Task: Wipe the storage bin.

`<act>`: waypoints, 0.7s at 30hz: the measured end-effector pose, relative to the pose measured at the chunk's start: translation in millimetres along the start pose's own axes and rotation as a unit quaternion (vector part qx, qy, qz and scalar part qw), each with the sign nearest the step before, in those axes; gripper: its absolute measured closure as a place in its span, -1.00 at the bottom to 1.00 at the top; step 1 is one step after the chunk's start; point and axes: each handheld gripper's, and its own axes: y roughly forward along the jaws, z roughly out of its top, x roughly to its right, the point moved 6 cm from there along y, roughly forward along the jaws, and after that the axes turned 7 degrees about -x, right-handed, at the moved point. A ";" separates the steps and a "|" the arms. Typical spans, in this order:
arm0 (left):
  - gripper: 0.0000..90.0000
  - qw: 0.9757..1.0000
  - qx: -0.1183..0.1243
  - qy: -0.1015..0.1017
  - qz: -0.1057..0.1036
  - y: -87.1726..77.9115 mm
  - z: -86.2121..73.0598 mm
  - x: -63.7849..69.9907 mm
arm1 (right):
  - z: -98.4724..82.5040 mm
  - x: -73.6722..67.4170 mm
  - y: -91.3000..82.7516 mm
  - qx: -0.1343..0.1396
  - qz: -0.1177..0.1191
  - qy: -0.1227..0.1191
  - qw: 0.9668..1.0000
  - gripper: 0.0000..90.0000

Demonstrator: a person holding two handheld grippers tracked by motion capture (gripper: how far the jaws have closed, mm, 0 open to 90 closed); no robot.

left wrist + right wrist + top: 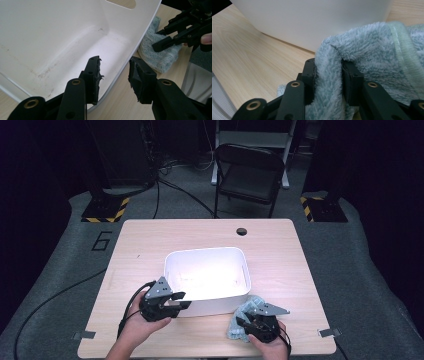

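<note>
We see the right gripper (pixel 328 75) clamped on a fold of the fluffy pale-blue towel (pixel 372 50), which lies on the wooden table (pixel 145 240) just beside the near right corner of the white plastic tub (pixel 207 307). The left gripper (pixel 113 75) straddles the tub's near left rim, jaws apart, one inside and one outside, neither pad pressing on the wall.

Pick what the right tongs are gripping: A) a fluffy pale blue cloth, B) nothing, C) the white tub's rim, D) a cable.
A: in the right gripper view the right tongs pinch a fold of the fluffy pale blue cloth, beside the white tub.
</note>
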 end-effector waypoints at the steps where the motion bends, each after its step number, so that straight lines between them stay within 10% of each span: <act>1: 0.36 1.000 -0.003 0.002 0.002 0.2 -0.1 0.4 | 0.1 0.6 -0.1 0.000 0.000 -0.004 1.000 0.48; 21: 0.75 0.999 -0.029 0.037 -0.019 14.9 4.1 27.8 | 0.0 4.5 -0.5 0.006 -0.003 0.012 1.000 0.46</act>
